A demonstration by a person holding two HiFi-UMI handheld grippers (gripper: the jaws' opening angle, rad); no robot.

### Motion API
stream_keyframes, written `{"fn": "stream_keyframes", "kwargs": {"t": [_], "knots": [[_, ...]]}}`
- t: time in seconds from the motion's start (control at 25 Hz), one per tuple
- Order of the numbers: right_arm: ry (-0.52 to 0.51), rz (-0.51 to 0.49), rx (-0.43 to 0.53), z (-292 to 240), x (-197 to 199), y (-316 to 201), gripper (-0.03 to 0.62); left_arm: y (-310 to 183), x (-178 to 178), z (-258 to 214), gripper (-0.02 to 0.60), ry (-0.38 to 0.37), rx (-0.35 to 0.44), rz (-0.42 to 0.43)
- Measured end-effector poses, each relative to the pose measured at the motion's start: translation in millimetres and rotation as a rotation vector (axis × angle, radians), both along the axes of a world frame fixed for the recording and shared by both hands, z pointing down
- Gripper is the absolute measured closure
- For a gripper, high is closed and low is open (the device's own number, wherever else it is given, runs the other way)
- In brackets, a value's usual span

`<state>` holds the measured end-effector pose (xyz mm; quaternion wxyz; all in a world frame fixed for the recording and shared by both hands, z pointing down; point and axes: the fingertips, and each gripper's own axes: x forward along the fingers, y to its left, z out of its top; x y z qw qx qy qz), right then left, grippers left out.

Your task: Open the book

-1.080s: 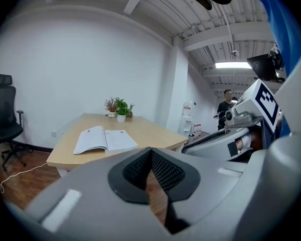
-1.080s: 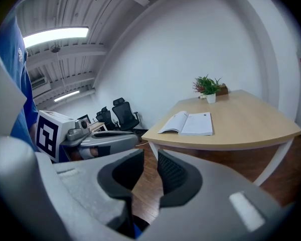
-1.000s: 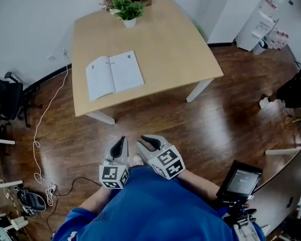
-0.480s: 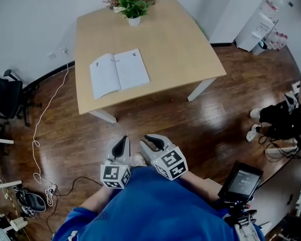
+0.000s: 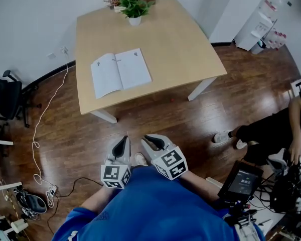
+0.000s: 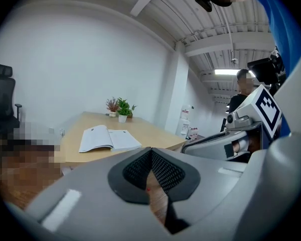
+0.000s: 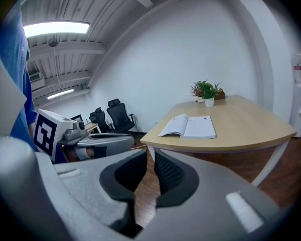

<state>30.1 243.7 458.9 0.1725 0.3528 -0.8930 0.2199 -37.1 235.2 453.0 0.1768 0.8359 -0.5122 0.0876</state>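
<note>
A white book (image 5: 121, 72) lies open, pages up, near the front left of the light wooden table (image 5: 180, 44). Both grippers hang over the wooden floor, well short of the table and close to my body. My left gripper (image 5: 121, 143) is shut with nothing in it, and my right gripper (image 5: 149, 140) beside it is likewise shut and empty. In the left gripper view the open book (image 6: 109, 138) lies far beyond the left gripper (image 6: 150, 152). The right gripper view has the book (image 7: 188, 126) on the table, past the right gripper (image 7: 150, 154).
A potted plant (image 5: 134, 14) stands at the table's far edge. A black chair (image 5: 5, 99) and a white cable (image 5: 40, 134) are on the left. A person (image 5: 271, 129) sits at the right near a small screen (image 5: 241, 182). A white shelf (image 5: 263, 26) stands far right.
Both grippers have stayed where they were, shut. The head view shifted slightly. The person at the right has moved further into view.
</note>
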Motion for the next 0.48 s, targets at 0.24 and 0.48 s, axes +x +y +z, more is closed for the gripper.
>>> {"fn": "stream_keyframes", "kwargs": {"t": [0.24,0.48], "knots": [[0.01,0.0,0.006,-1.3,-6.1,-0.2,0.564,-1.9,-8.7,-0.9,0.575,-0.002,0.023,-0.001],[0.018,-0.001,0.01,-0.1,-10.5,-4.3,0.568,-4.5,-13.5,-0.6,0.575,0.005,0.021,-0.001]]}}
